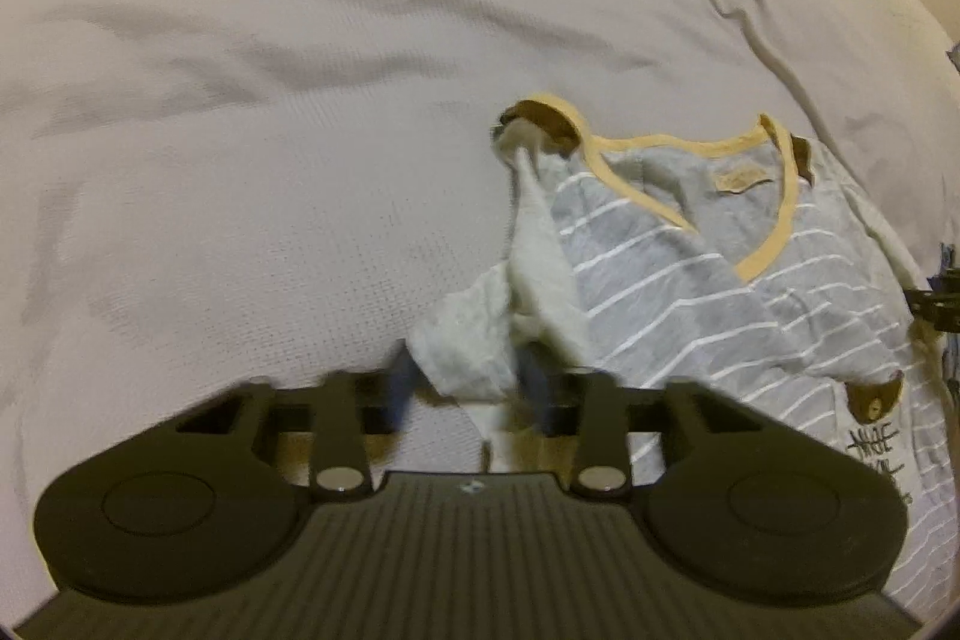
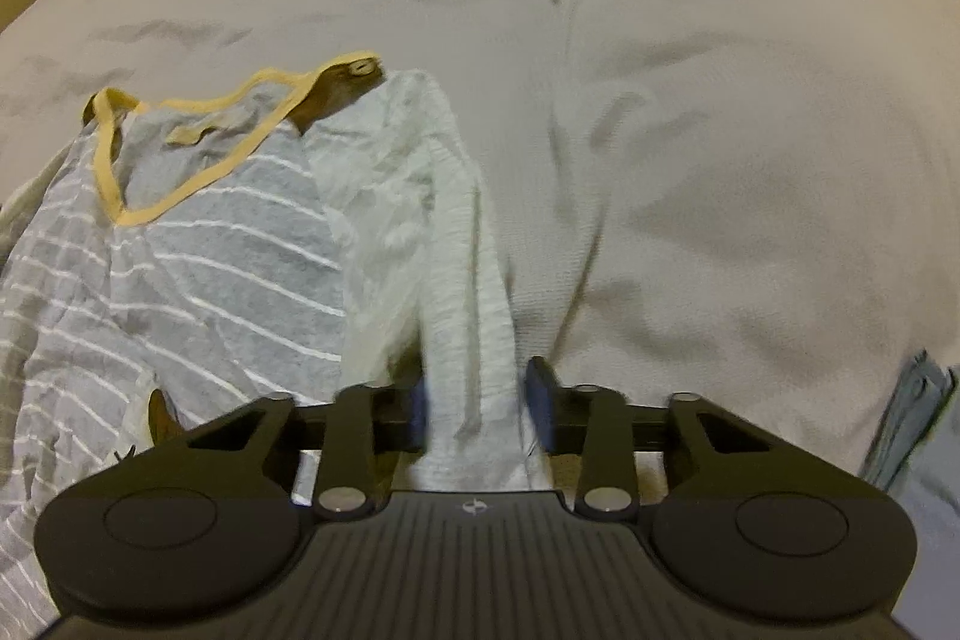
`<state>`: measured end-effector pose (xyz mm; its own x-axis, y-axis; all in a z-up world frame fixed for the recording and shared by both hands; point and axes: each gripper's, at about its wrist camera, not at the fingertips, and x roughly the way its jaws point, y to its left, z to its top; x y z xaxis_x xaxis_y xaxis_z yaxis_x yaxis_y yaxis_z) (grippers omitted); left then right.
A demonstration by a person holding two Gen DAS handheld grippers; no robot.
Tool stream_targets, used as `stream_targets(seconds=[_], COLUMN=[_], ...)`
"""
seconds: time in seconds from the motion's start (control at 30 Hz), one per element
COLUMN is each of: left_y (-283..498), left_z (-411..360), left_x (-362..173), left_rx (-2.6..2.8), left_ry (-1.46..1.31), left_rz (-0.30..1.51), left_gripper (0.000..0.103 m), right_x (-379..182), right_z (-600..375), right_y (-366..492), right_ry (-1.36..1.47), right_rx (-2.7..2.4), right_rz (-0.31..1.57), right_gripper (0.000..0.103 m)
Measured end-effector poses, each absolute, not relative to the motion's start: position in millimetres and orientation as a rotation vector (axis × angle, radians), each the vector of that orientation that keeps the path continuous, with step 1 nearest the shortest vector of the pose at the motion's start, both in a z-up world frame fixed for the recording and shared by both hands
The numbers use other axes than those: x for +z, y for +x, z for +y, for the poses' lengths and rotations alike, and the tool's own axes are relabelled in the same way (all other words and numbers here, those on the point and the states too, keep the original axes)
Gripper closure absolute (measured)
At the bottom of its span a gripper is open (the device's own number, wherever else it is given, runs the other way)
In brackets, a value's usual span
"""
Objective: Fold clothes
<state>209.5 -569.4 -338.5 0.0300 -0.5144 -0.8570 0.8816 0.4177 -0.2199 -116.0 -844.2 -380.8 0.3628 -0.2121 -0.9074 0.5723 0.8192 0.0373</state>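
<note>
Both jaws look spread around pale sleeves of the striped shirt (image 1: 690, 280) on the bed (image 1: 240, 160). Blur hides from me whether left gripper (image 1: 471, 394) or right gripper (image 2: 480, 400) actually pinches.

left gripper (image 1: 471, 388) fingers parted around cloth; right gripper (image 2: 480, 409) likewise

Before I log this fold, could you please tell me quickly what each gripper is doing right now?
Left gripper: fingers around the pale sleeve; grip cannot be told.
Right gripper: open, other sleeve between its fingers.
</note>
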Motion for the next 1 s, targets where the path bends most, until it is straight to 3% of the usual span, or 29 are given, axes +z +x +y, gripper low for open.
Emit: stream_targets(seconds=[0.03,0.33,0.47,0.9,1.0], left_y=[207,259,268,272,280], left_z=[-569,-546,-557,-534,-538], left_x=[-333,-261,-273,-317,-322], left_rx=[-1.134,-0.901,-0.851,-0.722,-0.699], left_ry=[0.44,0.521,0.617,0.679,0.662], left_rz=[1.053,0.819,0.81,0.934,0.933], left_gripper=[0.102,0.102,0.102,0.102,0.093], right_x=[-379,-322,-341,-366,-359], right_z=[-845,-882,-901,-916,-912], right_y=[-115,-108,-88,-100,-98], right_ry=[0.371,0.074,-0.016,0.079,0.069], right_rx=[-0.52,-0.702,-0.736,-0.76,-0.772], right_rz=[1.1,1.064,1.122,1.208,1.192], right_gripper=[0.097,0.103,0.103,0.103,0.088])
